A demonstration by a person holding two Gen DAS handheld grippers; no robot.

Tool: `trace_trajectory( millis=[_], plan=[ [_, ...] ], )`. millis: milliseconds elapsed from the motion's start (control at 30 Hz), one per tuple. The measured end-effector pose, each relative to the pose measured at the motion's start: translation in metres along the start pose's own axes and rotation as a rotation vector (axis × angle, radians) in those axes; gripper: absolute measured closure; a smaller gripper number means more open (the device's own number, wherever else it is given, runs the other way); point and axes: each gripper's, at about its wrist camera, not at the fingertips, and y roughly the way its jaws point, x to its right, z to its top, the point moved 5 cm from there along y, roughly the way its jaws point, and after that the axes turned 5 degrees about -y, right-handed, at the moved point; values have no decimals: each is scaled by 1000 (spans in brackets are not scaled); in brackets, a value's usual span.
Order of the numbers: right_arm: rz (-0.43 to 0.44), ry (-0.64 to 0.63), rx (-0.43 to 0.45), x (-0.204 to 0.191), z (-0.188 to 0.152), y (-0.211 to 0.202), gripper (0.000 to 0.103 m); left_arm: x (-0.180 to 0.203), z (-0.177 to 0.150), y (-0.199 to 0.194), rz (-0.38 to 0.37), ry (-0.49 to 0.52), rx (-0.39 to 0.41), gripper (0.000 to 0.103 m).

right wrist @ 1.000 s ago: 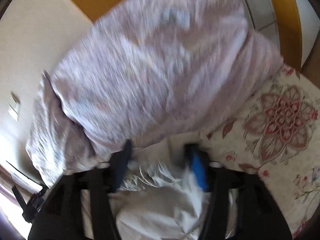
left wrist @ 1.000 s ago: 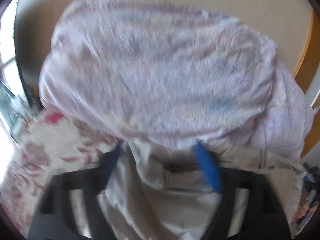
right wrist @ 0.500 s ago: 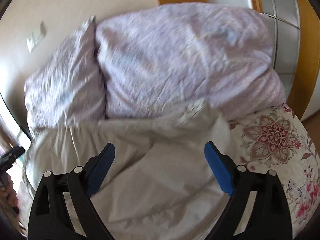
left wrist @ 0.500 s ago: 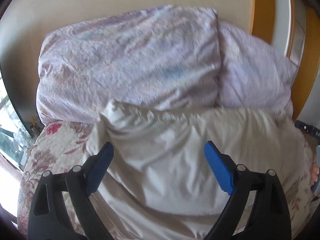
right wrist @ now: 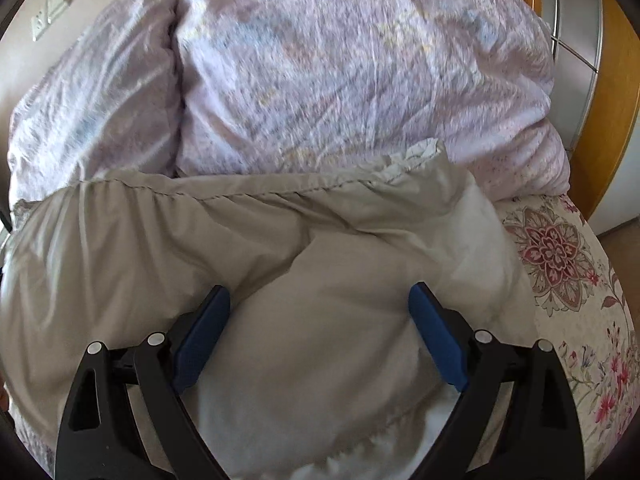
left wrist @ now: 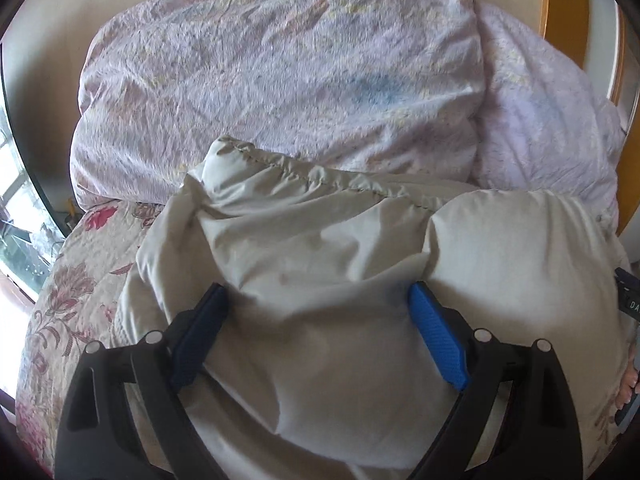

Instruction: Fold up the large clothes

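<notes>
A large beige garment [left wrist: 320, 248] lies crumpled on the bed, its gathered hem against the pillows. My left gripper [left wrist: 316, 300] stands open just over it, blue pads wide apart, cloth bulging between them but not pinched. In the right wrist view the same beige garment [right wrist: 280, 248] spreads across the frame, hem running left to right. My right gripper [right wrist: 318, 300] is open above it too, with the fabric loose between the fingers.
Two lilac floral pillows [left wrist: 280, 72] lean against the beige wall behind the garment. A floral bedspread [right wrist: 560, 264] shows to the right, and also the bedspread [left wrist: 80, 264] at the left. Wooden door frame [right wrist: 612, 92] at far right. A hand [left wrist: 628, 384] holding the other gripper peeks in.
Both grippers were shut on the garment's hem held up by the pillows; they opened, let it drop on the bed, and sank closer to the cloth.
</notes>
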Motion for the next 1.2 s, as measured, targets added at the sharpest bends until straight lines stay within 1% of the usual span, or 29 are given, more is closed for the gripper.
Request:
trace_trajectory(
  millis=[167, 233, 367, 567, 767, 967, 1200],
  plan=[
    [-31, 12, -25, 3, 0, 17, 8, 1, 3, 14, 29, 4, -11, 10],
    [-40, 24, -38, 5, 1, 25, 5, 0, 5, 22, 44, -1, -12, 10],
    [-60, 36, -60, 5, 3, 41, 2, -1, 9, 37, 55, -10, -20, 6],
    [-82, 24, -54, 2, 4, 53, 1, -2, 11, 54, 56, -25, -15, 2],
    [-87, 22, -59, 0, 5, 65, 1, -3, 12, 69, 38, -46, -17, 2],
    [-78, 15, -67, -2, 5, 73, 1, 3, 8, 80, 50, -43, -20, 2],
    [-96, 2, -66, -1, 7, 80, 1, 9, 3, 87, 59, -35, -8, 2]
  ],
)
